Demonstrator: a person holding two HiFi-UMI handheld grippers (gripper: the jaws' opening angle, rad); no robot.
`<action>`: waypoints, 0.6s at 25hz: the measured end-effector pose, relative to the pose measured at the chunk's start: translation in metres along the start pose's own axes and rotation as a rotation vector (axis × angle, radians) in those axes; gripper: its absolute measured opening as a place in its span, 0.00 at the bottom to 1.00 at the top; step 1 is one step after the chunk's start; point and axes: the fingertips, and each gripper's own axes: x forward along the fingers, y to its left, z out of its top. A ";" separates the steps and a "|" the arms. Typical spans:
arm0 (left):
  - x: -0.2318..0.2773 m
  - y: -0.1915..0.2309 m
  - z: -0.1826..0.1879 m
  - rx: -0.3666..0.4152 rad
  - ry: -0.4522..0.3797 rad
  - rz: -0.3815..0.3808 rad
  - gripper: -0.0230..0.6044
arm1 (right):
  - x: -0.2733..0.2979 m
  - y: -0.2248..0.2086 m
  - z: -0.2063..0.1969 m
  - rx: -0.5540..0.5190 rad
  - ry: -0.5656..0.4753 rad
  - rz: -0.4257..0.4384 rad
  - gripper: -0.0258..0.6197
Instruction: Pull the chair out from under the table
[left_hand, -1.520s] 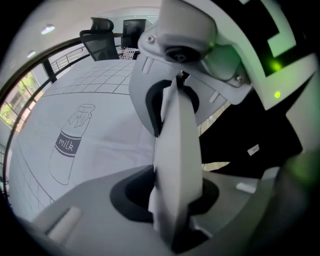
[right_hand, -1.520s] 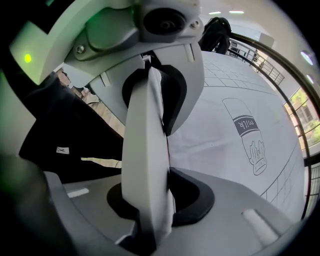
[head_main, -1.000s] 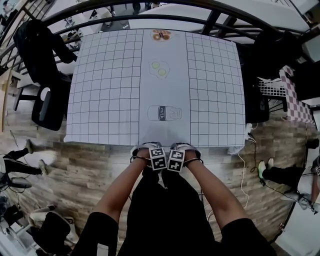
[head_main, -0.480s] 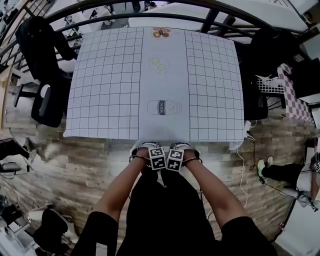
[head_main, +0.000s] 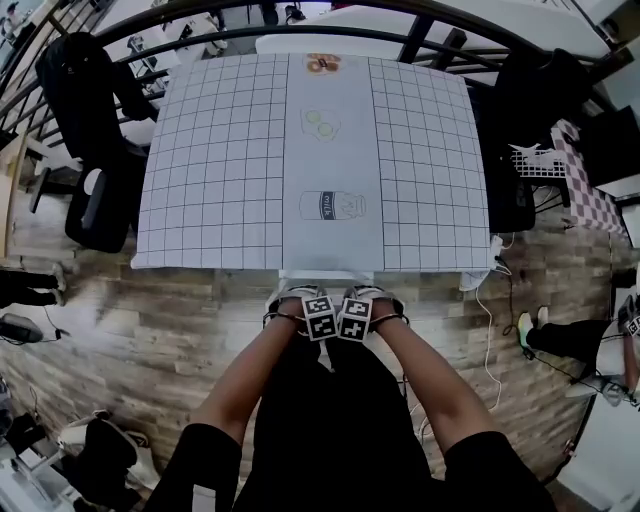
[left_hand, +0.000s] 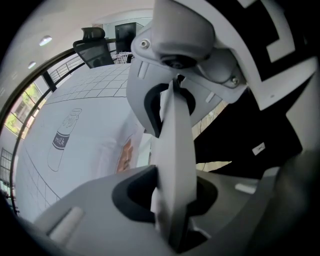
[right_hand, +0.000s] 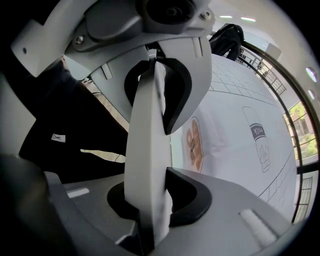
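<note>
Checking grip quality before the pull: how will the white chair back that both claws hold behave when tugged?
The chair back looks thin yet straight between the left claw and right claw, so it is probably stiff. Its smooth surface could slip under a hard tug. Legs are hidden under the table; on the plank floor it may scrape or catch.

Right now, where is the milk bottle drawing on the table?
In the head view, the black-outline milk bottle drawing lies on the plain centre strip of the white grid-patterned tablecloth, toward the person's near edge.
</note>
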 end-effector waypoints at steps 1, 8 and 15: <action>0.000 -0.003 -0.001 0.002 -0.001 -0.001 0.19 | 0.000 0.003 0.001 0.002 0.000 0.002 0.16; -0.002 -0.024 -0.007 0.025 0.008 -0.020 0.19 | -0.001 0.026 0.006 0.031 -0.004 0.011 0.16; -0.002 -0.049 -0.012 0.026 0.012 -0.045 0.19 | 0.000 0.051 0.009 0.055 -0.013 0.037 0.16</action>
